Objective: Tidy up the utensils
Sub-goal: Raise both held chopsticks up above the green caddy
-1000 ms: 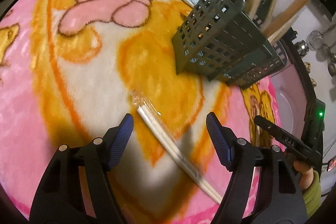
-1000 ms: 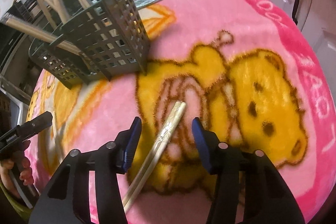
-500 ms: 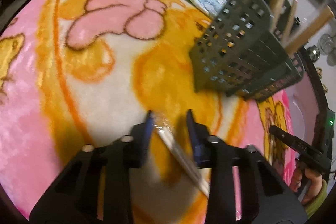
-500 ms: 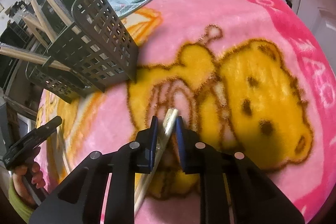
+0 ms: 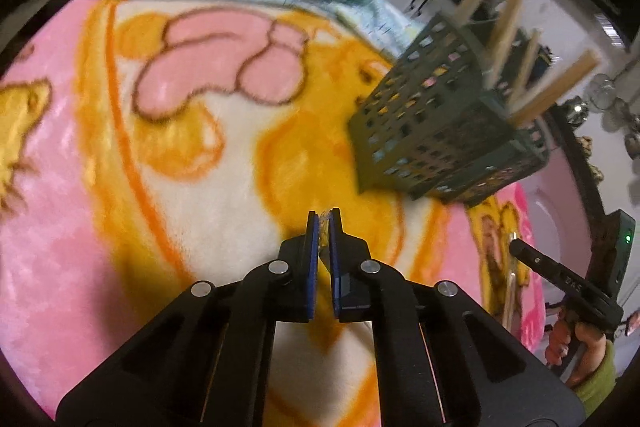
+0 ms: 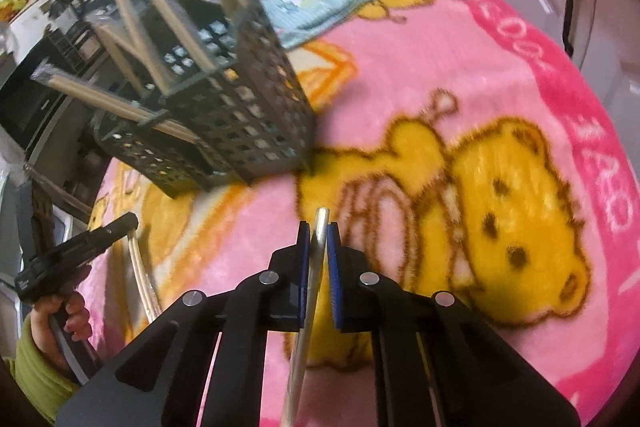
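Both grippers have just closed: left gripper (image 5: 324, 223) pinches a wrapped chopstick pair (image 5: 325, 227), right gripper (image 6: 318, 231) another pair (image 6: 316, 259), ready for the far basket (image 5: 432, 131)

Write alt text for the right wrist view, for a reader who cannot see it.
The right gripper is shut on a plastic-wrapped pair of pale wooden chopsticks above a pink fleece blanket with a yellow cartoon bear. Up left, a dark green perforated plastic utensil basket holds more wrapped chopsticks.
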